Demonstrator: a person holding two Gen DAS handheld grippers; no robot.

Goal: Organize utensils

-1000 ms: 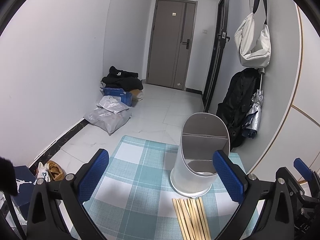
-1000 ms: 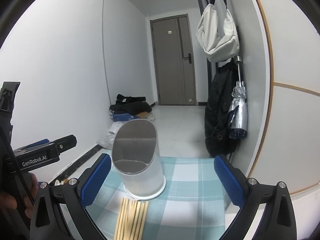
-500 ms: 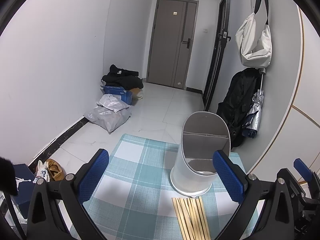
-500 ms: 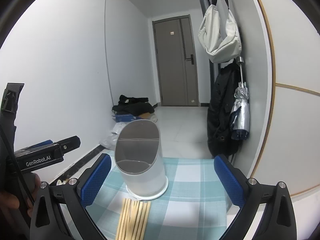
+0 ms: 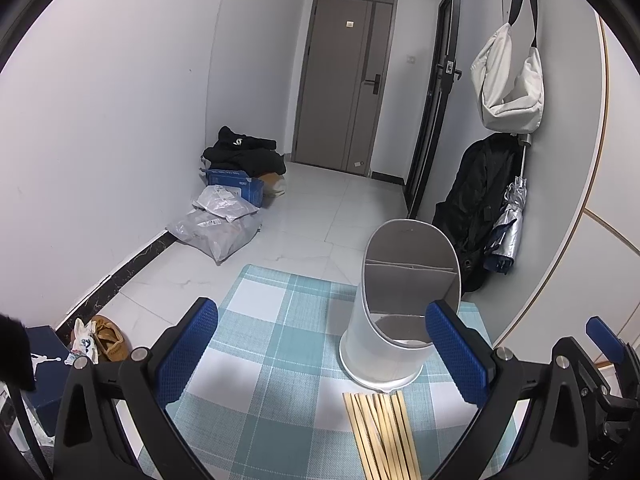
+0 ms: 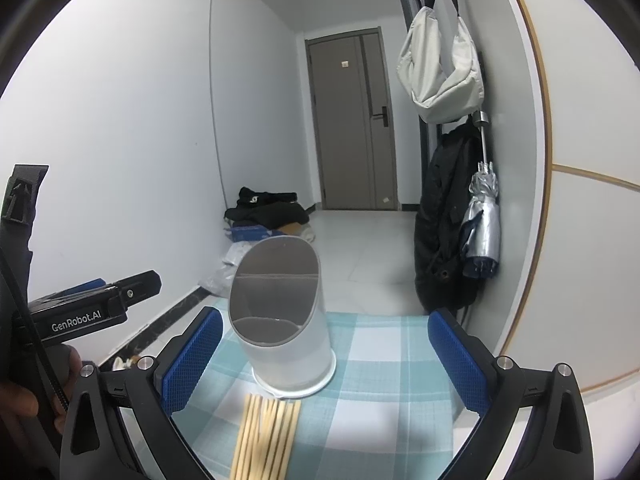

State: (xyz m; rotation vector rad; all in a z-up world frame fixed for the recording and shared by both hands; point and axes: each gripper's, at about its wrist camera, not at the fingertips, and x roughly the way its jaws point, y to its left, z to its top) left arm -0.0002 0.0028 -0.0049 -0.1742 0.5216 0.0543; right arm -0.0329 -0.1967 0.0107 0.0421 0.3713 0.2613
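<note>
A white two-compartment utensil holder (image 5: 394,320) stands upright on a blue-and-white checked cloth (image 5: 276,364); both compartments look empty. Several wooden chopsticks (image 5: 380,432) lie in a bundle on the cloth just in front of the holder. In the right wrist view the holder (image 6: 284,320) and chopsticks (image 6: 268,436) sit left of centre. My left gripper (image 5: 324,364) is open and empty, above the cloth, with the holder by its right finger. My right gripper (image 6: 324,364) is open and empty, the chopsticks between its fingers. The left gripper's body (image 6: 80,312) shows at the left of the right wrist view.
The cloth's far edge drops to a tiled floor (image 5: 320,224). On the floor lie grey parcels (image 5: 216,228), a blue box (image 5: 236,184) and black clothes. A black coat (image 6: 444,232), a silver umbrella (image 6: 484,224) and a white bag (image 6: 440,68) hang on the right wall.
Both views have shifted only slightly; the right gripper has edged a little toward the holder. Both grippers stay open and nothing was picked up.
</note>
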